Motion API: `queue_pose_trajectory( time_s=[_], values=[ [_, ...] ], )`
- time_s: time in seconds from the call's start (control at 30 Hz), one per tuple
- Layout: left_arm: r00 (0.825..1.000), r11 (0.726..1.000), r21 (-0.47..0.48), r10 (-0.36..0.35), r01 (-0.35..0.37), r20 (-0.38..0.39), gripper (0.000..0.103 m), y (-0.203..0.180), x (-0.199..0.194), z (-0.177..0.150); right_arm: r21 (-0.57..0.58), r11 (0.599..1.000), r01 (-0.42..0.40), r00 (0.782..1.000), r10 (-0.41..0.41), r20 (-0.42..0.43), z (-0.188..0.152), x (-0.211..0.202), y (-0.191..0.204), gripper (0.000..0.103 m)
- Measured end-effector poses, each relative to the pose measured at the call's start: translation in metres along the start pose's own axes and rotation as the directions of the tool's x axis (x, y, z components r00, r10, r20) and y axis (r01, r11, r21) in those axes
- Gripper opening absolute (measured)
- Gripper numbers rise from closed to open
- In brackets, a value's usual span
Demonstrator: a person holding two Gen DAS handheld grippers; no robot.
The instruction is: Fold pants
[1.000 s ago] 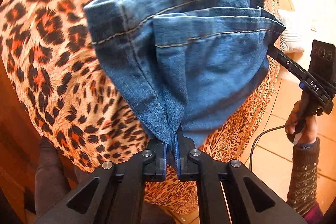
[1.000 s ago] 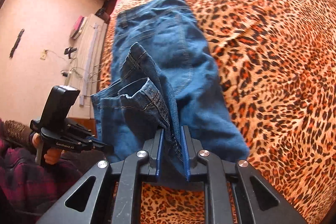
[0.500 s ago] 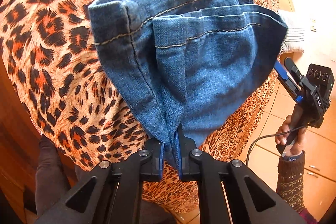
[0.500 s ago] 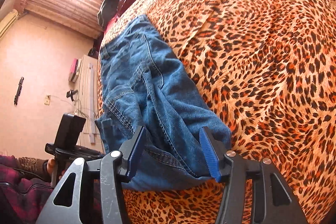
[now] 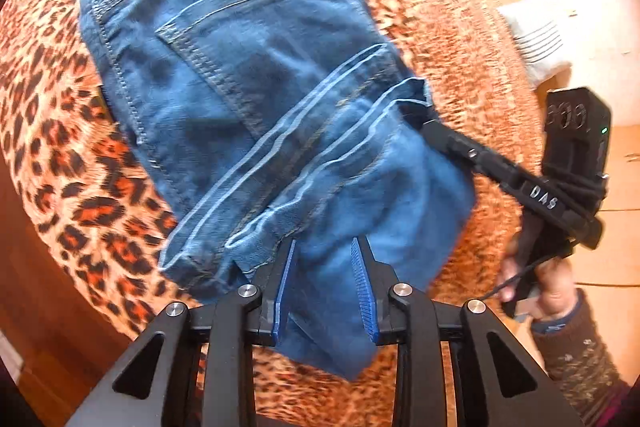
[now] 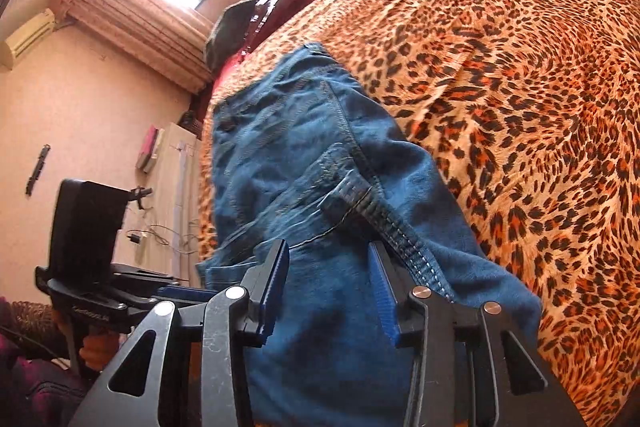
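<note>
The blue jeans [image 5: 248,99] lie folded on the leopard-print bedspread [image 5: 60,163], leg hems laid over the seat and back pocket. They also show in the right wrist view [image 6: 304,163]. My left gripper [image 5: 324,287] is open, its blue pads either side of loose denim at the near fold. My right gripper [image 6: 328,291] is open, its jaws apart over the near edge of the jeans. From the left wrist view the right gripper [image 5: 436,131] reaches in at the hem's right end.
The bedspread [image 6: 520,75] spreads wide to the right of the jeans. Dark clothes [image 6: 256,15] are piled at the bed's far end. A white cabinet [image 6: 172,179] stands by the pink wall. Tiled floor [image 5: 616,235] lies past the bed edge.
Both grippers have opened and let go of the jeans, the right first, then the left. The leg hems now rest on the seat of the jeans.
</note>
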State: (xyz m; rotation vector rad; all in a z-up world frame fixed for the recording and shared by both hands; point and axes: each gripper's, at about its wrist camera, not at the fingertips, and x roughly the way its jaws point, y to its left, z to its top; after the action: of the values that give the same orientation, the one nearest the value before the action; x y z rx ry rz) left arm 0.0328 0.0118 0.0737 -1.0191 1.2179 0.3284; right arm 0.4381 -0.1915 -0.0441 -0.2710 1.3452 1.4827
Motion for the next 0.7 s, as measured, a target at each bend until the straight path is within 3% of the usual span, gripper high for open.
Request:
queue_pose_trajectory(
  time_s=[0.07,0.1,0.23,0.33,0.37,0.4,0.47,0.53,0.6,0.7],
  values=[
    [0.999,0.999,-0.032,-0.011,0.010,-0.035,0.019,0.017,0.009,-0.003,0.024,0.999,0.046,0.999,-0.046,-0.029,0.002,0.016,-0.011,0.015],
    [0.999,0.998,-0.048,-0.030,0.029,-0.024,0.012,0.024,0.008,-0.004,0.045,0.998,0.041,0.999,-0.040,-0.033,0.002,0.018,-0.015,0.013],
    [0.997,0.996,-0.066,-0.067,0.064,-0.038,0.014,0.027,-0.005,0.001,0.111,0.994,-0.025,0.999,0.022,0.024,0.000,-0.007,-0.016,0.018],
    [0.999,0.999,0.025,-0.037,0.037,-0.016,0.032,0.011,-0.016,0.003,0.110,0.988,-0.107,0.991,0.096,0.098,0.002,-0.025,-0.010,0.028],
    [1.000,0.999,0.046,-0.026,0.026,-0.008,0.041,0.005,-0.015,0.007,0.103,0.989,-0.105,0.990,0.094,0.109,0.005,-0.025,-0.007,0.030],
    [1.000,0.998,0.060,-0.011,0.012,-0.003,0.043,0.001,-0.012,0.011,0.105,0.989,-0.105,0.990,0.094,0.106,0.008,-0.019,-0.006,0.030],
    [1.000,0.997,0.071,0.017,-0.015,-0.023,0.043,0.001,0.002,0.020,0.129,0.990,-0.050,0.997,0.041,0.070,0.014,0.004,-0.010,0.030],
    [0.998,0.996,0.084,0.041,-0.037,-0.038,0.042,-0.002,0.012,0.025,0.172,0.985,-0.015,1.000,0.013,0.013,0.016,0.028,-0.023,0.023],
    [0.998,0.994,0.106,0.045,-0.039,-0.046,0.042,-0.002,0.012,0.025,0.225,0.973,-0.054,0.998,0.043,0.052,0.016,0.017,-0.031,0.018],
    [0.999,0.990,0.139,0.021,-0.015,-0.048,0.044,-0.008,0.010,0.021,0.204,0.976,-0.072,0.989,0.043,0.144,0.006,-0.026,-0.028,0.029]
  ],
)
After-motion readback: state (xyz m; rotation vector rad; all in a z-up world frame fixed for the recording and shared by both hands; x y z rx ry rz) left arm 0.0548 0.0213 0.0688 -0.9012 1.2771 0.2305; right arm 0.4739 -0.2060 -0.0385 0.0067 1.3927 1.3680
